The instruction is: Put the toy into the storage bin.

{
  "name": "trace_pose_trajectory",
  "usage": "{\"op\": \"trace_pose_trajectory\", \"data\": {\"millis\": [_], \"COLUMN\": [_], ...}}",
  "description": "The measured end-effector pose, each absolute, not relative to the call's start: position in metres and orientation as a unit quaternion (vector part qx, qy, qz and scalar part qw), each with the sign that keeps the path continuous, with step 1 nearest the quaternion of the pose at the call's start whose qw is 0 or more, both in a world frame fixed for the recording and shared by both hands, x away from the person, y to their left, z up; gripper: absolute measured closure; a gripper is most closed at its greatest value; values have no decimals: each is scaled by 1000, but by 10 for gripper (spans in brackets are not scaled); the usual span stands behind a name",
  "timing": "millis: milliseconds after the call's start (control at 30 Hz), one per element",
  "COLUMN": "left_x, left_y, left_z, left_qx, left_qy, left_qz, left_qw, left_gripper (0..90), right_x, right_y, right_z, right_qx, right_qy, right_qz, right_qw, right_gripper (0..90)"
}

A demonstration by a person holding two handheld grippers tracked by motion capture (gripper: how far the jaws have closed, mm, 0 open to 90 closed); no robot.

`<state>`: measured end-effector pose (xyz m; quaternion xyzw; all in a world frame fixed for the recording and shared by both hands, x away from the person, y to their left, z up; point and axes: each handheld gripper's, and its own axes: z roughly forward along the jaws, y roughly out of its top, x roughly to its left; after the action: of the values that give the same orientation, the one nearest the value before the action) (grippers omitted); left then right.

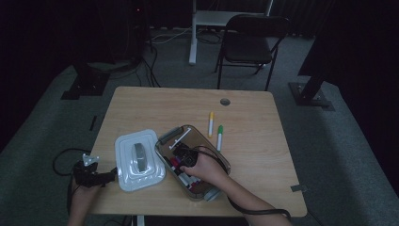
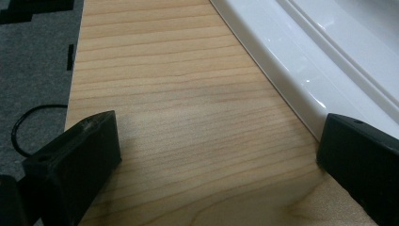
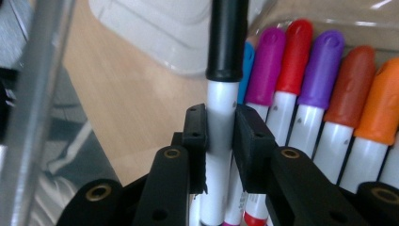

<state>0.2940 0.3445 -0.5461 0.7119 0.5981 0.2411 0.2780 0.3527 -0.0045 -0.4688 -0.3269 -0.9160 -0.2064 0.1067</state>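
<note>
Black-capped marker (image 3: 220, 94) sits clamped in my right hand-held gripper (image 3: 220, 136), inside the clear box (image 1: 165, 139) on the worktop (image 1: 254, 155); its lower barrel is hidden behind the jaws. Left hand-held gripper (image 2: 219, 146) gapes wide, empty, beside the white lid (image 2: 329, 61), which the frame crops.

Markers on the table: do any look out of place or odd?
Two do: a yellow-capped marker and a green-capped marker lie loose on the wooden table, outside the clear plastic box holding the rest. The right claw grips a black-capped marker.
</note>
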Motion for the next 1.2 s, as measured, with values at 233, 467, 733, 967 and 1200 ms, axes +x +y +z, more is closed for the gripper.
{"op": "trace_pose_trajectory", "data": {"millis": [233, 467, 733, 967, 1200], "left_x": [294, 294, 294, 294, 294], "left_y": [345, 344, 344, 344, 344], "left_z": [-546, -546, -546, -546, -546], "left_qx": [712, 712, 711, 711, 712], "left_qy": [598, 598, 598, 598, 598], "left_qz": [242, 242, 242, 242, 241], "left_qw": [278, 278, 279, 279, 278], "left_gripper": [5, 6, 6, 6, 6], "right_x": [353, 355, 363, 377, 400], "right_y": [-14, -42, -86, -125, -156], "right_z": [-459, -424, -392, -380, -399], "right_qx": [-322, -325, -351, -388, -443], "right_qy": [-911, -891, -859, -832, -812], "right_qz": [-236, -305, -369, -396, -380], "right_qw": [97, 84, 55, 23, -4], "right_gripper": [700, 645, 615, 585, 578]}}
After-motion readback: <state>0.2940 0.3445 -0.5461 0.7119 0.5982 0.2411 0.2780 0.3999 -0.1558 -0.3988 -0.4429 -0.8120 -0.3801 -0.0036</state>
